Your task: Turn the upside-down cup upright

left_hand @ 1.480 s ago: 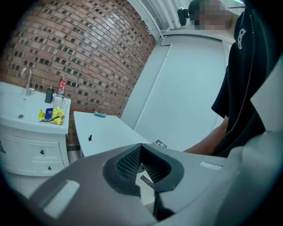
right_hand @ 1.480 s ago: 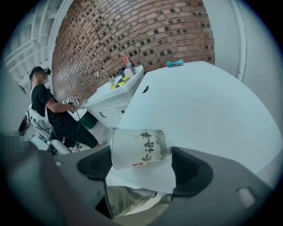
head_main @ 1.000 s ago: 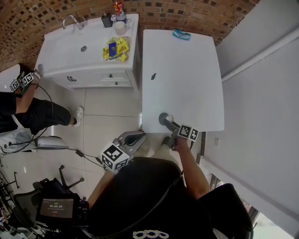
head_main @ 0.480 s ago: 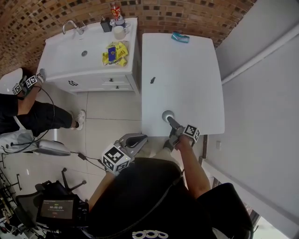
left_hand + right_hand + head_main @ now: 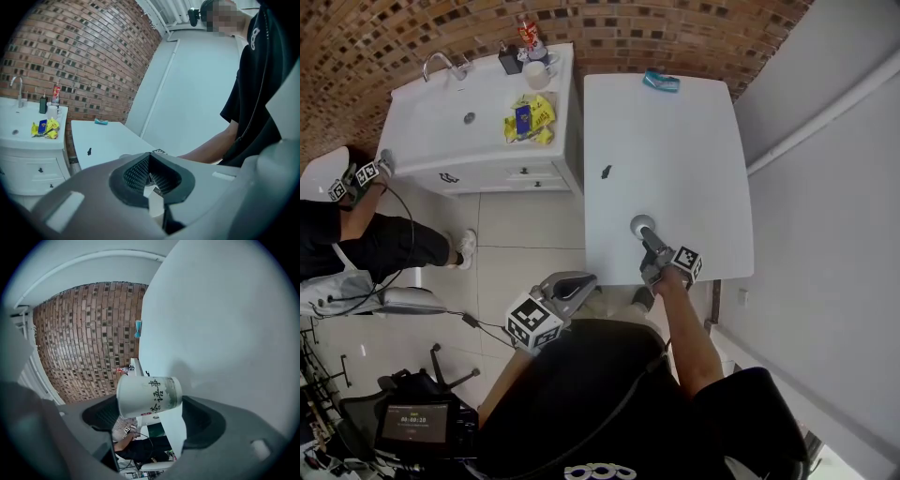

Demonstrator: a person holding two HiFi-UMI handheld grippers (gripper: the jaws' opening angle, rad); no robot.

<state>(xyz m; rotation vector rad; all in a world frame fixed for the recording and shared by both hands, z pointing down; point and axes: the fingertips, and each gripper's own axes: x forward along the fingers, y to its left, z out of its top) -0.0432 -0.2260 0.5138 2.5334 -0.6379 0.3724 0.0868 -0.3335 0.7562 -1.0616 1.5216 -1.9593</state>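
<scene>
Item 1, cup (image 5: 149, 396): sitting between the pads of the right tongs (image 5: 648, 238), which are gripping it wide, its broader end pointing away from the top of the white bench (image 5: 675, 141), at the bench's 6 o'clock edge. Item 2, left tongs (image 5: 577, 279): closing narrow on nothing, hanging off the bench at the cup's 7 o'clock.

Head view: steeply down from above the bench (image 5: 675, 141). Left gripper view: low off its near left corner, facing the far edge and brick wall (image 5: 70, 61). Right gripper view: turned sideways behind the right tongs (image 5: 150, 401), close above the near edge. All share the bench.
</scene>
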